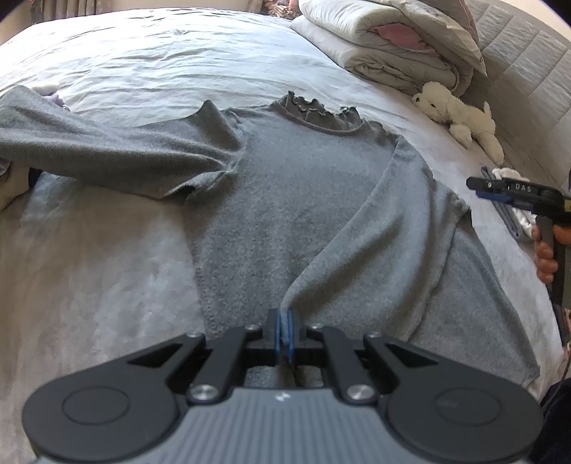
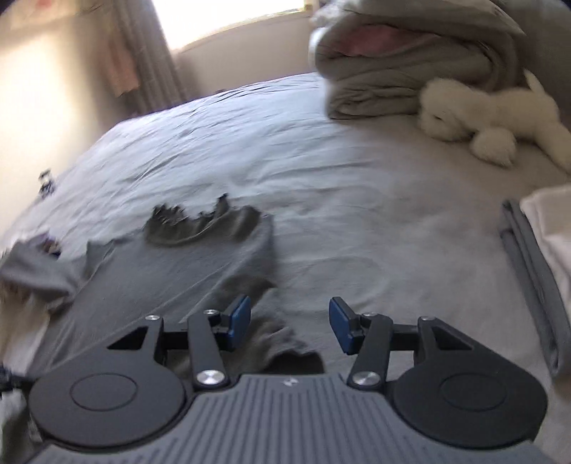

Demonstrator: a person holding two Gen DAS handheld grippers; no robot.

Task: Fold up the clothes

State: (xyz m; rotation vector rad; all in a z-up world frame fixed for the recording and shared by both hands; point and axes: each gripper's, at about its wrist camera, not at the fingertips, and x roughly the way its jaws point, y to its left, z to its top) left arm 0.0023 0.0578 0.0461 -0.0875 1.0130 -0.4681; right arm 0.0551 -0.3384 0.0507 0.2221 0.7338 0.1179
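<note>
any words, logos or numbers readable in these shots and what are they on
"DAS" – raised letters on the black side of the right gripper, seen from the left wrist view; a small mark before the D is too unclear to read.
A small pale logo on the grey housing of the left gripper – a mark, not readable text.
Nothing legible on the grey sweater, the plush toy or the bedding.

A wide bed [image 1: 171, 53] fills the room, covered by a pale, wrinkled sheet [image 2: 339, 178]. At its head stands a quilted headboard [image 1: 528, 60], with folded bedding [image 1: 389, 46] stacked beside it. Behind the bed, a bright window [image 2: 228, 18] lets daylight in past a curtain [image 2: 150, 64] onto a light wall [image 2: 43, 89].
</note>
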